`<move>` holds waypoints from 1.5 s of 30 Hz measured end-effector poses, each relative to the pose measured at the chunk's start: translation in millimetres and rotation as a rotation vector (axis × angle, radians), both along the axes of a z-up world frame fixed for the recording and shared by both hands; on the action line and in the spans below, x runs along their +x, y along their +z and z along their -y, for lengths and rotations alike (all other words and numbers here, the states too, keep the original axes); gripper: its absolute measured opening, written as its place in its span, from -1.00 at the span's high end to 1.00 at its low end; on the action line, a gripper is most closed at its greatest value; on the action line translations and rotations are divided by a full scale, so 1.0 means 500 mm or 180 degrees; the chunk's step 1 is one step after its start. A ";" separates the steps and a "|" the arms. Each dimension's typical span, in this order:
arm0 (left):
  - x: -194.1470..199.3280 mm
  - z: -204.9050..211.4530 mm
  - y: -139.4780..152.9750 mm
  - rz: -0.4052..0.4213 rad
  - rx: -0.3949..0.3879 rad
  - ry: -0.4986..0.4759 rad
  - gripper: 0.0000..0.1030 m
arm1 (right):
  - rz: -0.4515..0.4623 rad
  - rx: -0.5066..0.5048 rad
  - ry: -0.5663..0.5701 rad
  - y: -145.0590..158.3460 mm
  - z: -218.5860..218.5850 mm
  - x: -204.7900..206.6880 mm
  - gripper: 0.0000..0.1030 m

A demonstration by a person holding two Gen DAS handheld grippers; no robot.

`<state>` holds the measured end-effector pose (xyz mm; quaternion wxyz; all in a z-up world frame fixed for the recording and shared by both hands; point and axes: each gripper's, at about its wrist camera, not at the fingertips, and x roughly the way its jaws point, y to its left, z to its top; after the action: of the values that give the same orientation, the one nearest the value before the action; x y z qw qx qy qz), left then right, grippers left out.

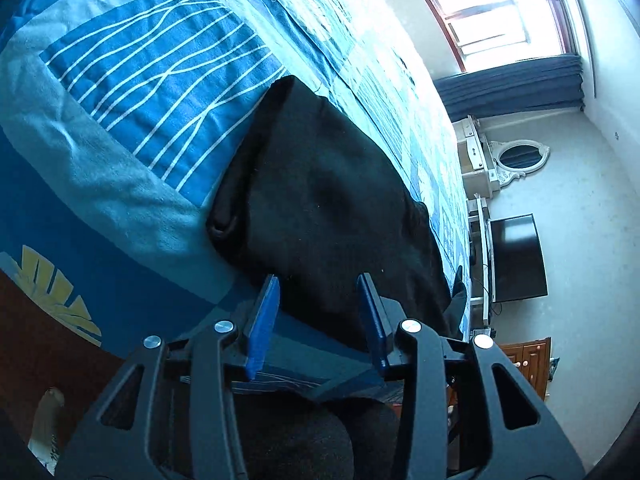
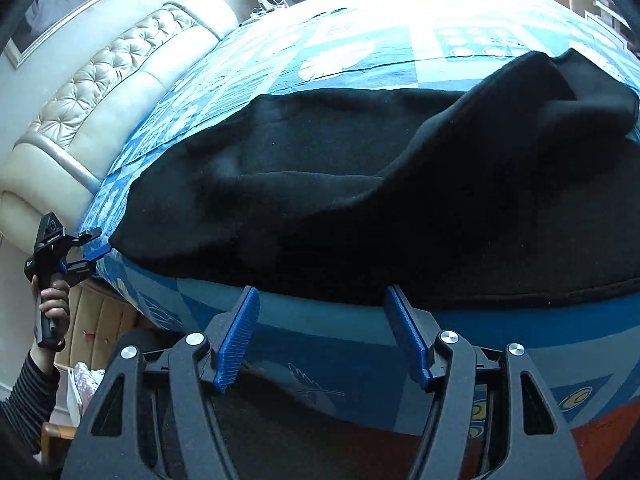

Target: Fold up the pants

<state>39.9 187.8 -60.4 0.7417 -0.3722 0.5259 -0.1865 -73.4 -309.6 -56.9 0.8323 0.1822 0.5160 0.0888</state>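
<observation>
Black pants lie along the edge of a bed with a blue patterned cover. In the right wrist view the pants spread wide across the bed, one part folded over at the far right. My left gripper is open, its blue pads either side of the pants' near end, holding nothing. My right gripper is open at the pants' near edge, empty. The left gripper also shows in the right wrist view, at the pants' left end, held by a hand.
A tufted cream headboard is at the left of the bed. A window, a dressing table with an oval mirror, a dark TV screen and a wooden cabinet stand beyond the bed's far side.
</observation>
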 end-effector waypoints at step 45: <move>0.020 0.012 -0.032 -0.0231 0.0620 0.0403 0.81 | -0.0248 0.1479 -0.0904 -0.082 -0.063 0.025 0.85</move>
<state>49.9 181.9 -76.5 0.7651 -0.3374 0.5435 -0.0737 -61.0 -277.9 -97.8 0.7518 0.4420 0.4827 0.0802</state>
